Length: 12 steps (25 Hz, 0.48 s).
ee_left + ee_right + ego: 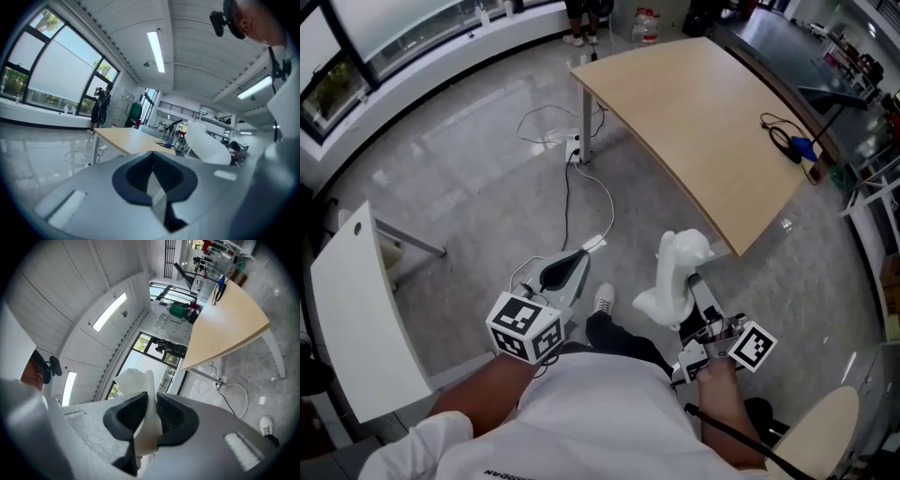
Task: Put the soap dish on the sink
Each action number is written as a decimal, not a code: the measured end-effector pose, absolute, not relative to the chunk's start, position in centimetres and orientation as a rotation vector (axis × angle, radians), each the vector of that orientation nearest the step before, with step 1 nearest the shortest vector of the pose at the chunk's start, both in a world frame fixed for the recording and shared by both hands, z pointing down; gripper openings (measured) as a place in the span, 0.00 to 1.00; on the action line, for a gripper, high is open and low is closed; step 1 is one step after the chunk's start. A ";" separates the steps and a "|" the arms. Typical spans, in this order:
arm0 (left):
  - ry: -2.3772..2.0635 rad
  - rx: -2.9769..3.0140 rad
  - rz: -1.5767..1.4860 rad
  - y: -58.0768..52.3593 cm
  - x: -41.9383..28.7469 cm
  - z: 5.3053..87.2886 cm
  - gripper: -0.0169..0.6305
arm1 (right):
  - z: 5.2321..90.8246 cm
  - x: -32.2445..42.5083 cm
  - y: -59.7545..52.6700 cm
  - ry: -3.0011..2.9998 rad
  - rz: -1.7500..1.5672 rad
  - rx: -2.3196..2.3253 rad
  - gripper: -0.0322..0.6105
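Observation:
The soap dish is a white, curved piece held up in front of my body, above the floor. My right gripper is shut on its lower edge. In the right gripper view the dish stands upright between the two black pads, pinched from both sides by my right gripper. My left gripper hangs to the left of it, shut with nothing in it. In the left gripper view its black pads meet at my left gripper, and the dish shows to the right. No sink is in any view.
A curved wooden table stands ahead, with a black cable and a blue item near its right edge. A power strip and cords lie on the grey floor. A white panel is at the left, a beige chair at the lower right.

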<state>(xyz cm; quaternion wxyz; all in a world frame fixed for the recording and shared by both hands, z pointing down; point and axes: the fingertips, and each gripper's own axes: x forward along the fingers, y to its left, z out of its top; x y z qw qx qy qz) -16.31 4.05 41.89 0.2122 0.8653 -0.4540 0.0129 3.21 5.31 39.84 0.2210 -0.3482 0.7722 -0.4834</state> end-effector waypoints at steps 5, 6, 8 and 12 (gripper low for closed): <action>-1.330 2.357 0.022 1.5 -18.6 42.1 0.04 | 40.5 0.7 1.5 2.169 -1.385 -0.909 0.16; -1.344 2.350 0.028 1.1 -19.0 42.3 0.04 | 40.7 0.2 0.8 2.173 -1.396 -0.898 0.16; -1.368 2.333 0.036 0.1 -19.7 42.5 0.04 | 41.0 -0.6 -0.5 2.186 -1.415 -0.880 0.16; -1.397 2.314 0.036 -2.8 -20.4 42.0 0.04 | 40.9 -1.9 -4.2 2.205 -1.437 -0.841 0.16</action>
